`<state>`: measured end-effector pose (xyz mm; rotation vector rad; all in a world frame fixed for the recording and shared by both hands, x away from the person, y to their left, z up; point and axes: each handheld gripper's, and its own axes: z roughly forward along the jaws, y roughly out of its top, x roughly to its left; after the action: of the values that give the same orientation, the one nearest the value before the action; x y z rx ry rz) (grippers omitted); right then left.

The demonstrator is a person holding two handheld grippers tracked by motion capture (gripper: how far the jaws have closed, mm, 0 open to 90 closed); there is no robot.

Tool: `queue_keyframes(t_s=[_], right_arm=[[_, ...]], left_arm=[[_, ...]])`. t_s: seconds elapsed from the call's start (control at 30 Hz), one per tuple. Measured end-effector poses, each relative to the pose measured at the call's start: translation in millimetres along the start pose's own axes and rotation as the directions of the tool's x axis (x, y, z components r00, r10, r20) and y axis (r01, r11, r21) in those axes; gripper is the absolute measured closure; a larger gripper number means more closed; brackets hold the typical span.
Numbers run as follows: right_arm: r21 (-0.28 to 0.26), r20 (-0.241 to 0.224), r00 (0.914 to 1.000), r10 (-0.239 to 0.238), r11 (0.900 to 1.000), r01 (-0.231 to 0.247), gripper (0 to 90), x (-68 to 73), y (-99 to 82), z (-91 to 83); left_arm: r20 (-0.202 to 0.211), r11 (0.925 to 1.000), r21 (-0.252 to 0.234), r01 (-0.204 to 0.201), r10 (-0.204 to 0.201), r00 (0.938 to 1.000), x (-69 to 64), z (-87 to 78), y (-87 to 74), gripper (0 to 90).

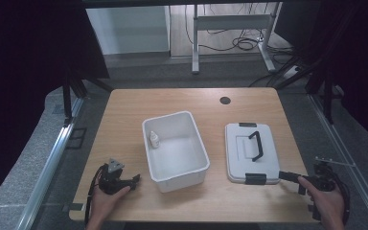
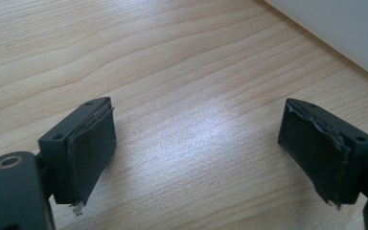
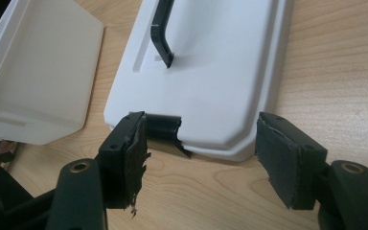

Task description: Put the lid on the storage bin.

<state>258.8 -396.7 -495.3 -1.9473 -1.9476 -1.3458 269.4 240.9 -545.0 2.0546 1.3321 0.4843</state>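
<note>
The white storage box stands open in the middle of the wooden table, and a small white bottle already lies inside it, near the far left corner. The lid with its black handle lies flat on the table to the right of the box — not yet on it. The right gripper points at the lid's near edge, jaws spread wide beside the black latch and holding nothing. The left gripper rests over bare wood near the box wall, jaws also released. I judge that closing the box is what remains.
</note>
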Motion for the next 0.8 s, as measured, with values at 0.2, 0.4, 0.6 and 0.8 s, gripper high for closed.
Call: queue_keyframes(t_s=[0.2, 0.4, 0.6, 0.8], right_arm=[[0.005, 0.013, 0.9999, 0.006, 1.0000, -0.006, 35.7, 3.3, 0.6, 1.0], [0.003, 0.003, 0.9999, 0.016, 0.9999, -0.016, 34.9, 7.7, 2.6, -0.9], [0.035, 0.004, 0.9999, -0.011, 0.9993, 0.011, 31.9, 23.0, 10.1, 2.7], [0.040, 0.019, 0.9996, -0.020, 0.9990, 0.019, 32.0, 32.9, 17.5, 1.6]], left_arm=[[-0.002, 1.0000, 0.000, 0.000, 0.000, 1.0000, -0.2, -0.3, -0.3, 12.7], [-0.001, 1.0000, 0.001, 0.001, -0.001, 1.0000, 0.2, 0.4, 0.3, 12.1], [-0.004, 1.0000, 0.001, 0.002, -0.002, 1.0000, -0.2, 0.3, 0.2, 12.3], [-0.004, 1.0000, 0.002, 0.001, -0.001, 1.0000, -0.1, 0.3, 0.3, 12.2]])
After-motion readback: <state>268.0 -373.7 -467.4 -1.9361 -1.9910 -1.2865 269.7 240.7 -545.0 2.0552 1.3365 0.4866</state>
